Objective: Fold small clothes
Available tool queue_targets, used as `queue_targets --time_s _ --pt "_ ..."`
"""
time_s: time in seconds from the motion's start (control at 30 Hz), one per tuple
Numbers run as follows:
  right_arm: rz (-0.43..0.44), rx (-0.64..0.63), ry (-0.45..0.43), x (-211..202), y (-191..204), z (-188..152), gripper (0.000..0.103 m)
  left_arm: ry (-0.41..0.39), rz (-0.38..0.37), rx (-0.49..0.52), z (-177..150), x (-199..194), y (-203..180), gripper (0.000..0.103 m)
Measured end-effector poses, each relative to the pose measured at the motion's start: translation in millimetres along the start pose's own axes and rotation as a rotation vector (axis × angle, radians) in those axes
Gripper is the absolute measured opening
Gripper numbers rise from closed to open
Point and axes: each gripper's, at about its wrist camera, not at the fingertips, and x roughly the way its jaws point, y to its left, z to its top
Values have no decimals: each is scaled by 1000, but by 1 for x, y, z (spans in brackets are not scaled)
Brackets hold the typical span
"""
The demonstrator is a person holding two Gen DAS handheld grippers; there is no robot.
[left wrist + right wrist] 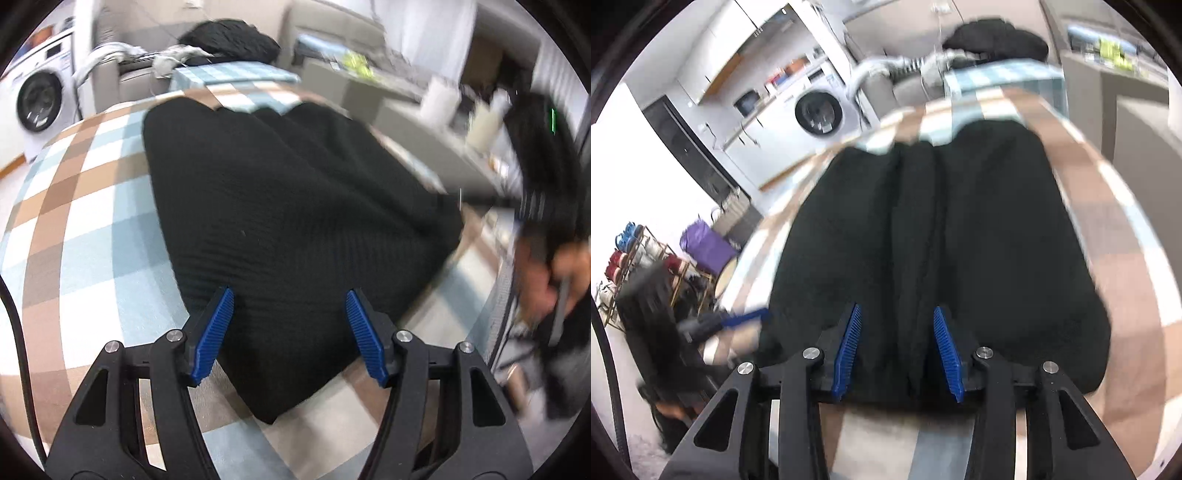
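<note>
1. On the checked tablecloth (85, 206) of brown, pale blue and white squares, lying spread out: a black ribbed garment (288, 221), folded into a thick pad with soft lengthwise creases running away from both cameras; seen again in the right wrist view as the black ribbed garment (960, 240), filling the middle of the frame.
2. Hovering over the near corner of the garment: the left gripper (289, 325), its blue ribbed pads (214, 332) standing well apart, released, with the cloth showing between them but neither pad pressing on it.
3. Pointing along the garment's central creases: the right gripper (897, 347), jaws partly apart, released; dark cloth lying between the blue pads (847, 350), though whether touching them, impossible to tell through the blur.
4. Showing at the right edge of the left wrist view, blurred: a hand (546, 280) gripping a black handle, the other tool.
5. Showing at the left edge of the right wrist view, also blurred: a black tool with one blue finger (746, 317) reaching toward the garment's edge.
6. Sitting beyond the far end of the table: a heap of dark clothing (232, 37); standing further back at the left, a white washing machine (40, 99).
</note>
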Motion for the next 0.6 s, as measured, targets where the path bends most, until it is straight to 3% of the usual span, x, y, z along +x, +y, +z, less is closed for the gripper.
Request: queue_targets --time_s 0.1,0.3,0.47,0.5,0.57,0.6 --pt "22 -10 -10 10 5 17 42 32 5 15 -3 8 -2 61" --pt "61 2 54 73 18 57 42 10 -23 -7 -4 -3 5 61" --pt "0 -3 128 118 26 81 42 -32 -1 -98 -5 -16 31 61" --pt "0 4 140 124 27 84 40 -41 2 -116 -5 -19 36 61" --pt "-18 -25 156 132 30 82 26 -58 6 -150 -5 -24 48 61" --pt "-20 -54 149 131 36 82 11 -66 10 -163 -5 -26 52 61"
